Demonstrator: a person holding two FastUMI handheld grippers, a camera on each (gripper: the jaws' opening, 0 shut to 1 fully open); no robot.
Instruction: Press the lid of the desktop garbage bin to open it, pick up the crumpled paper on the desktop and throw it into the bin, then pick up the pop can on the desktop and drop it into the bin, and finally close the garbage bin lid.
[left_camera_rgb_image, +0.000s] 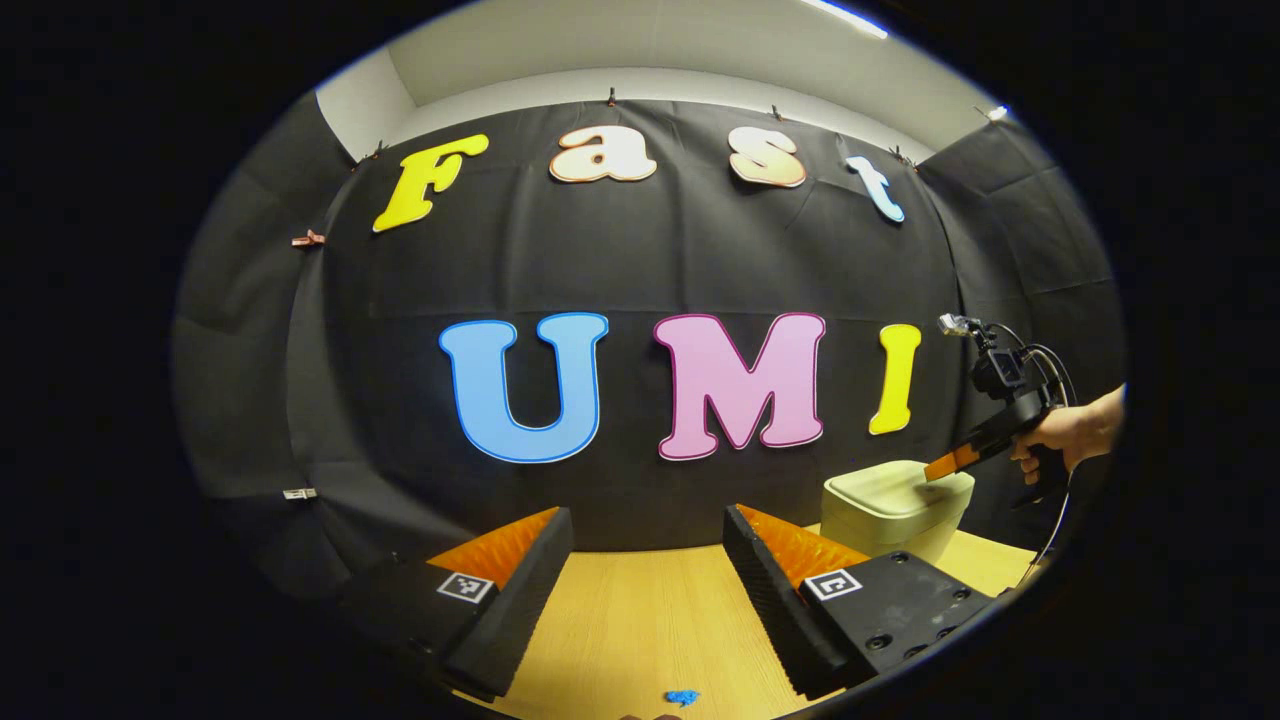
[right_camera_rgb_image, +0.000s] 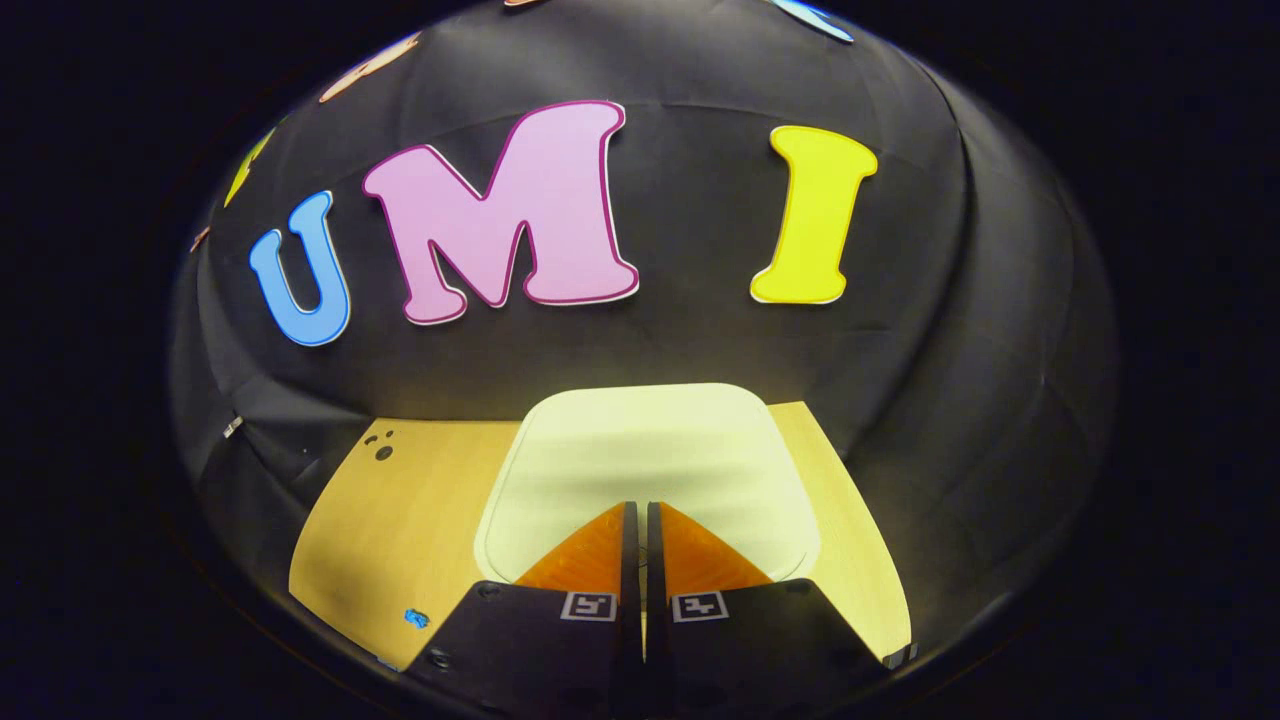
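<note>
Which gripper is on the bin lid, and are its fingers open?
The right gripper, fingers closed together, tips over the closed lid. The left gripper hangs open above the table, away from the bin.

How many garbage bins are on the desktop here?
1. The garbage bin stands at the desktop's far right by the booth wall, lid down, with the right gripper over it, jaws shut. Others may be outside these views.

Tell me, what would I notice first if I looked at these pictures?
First, the pale bin with its lid down, at the back of the wooden table. The right hand-held gripper, fingers together, points at the lid, a hand holding it. The left hand-held gripper stands open over the table.
</note>
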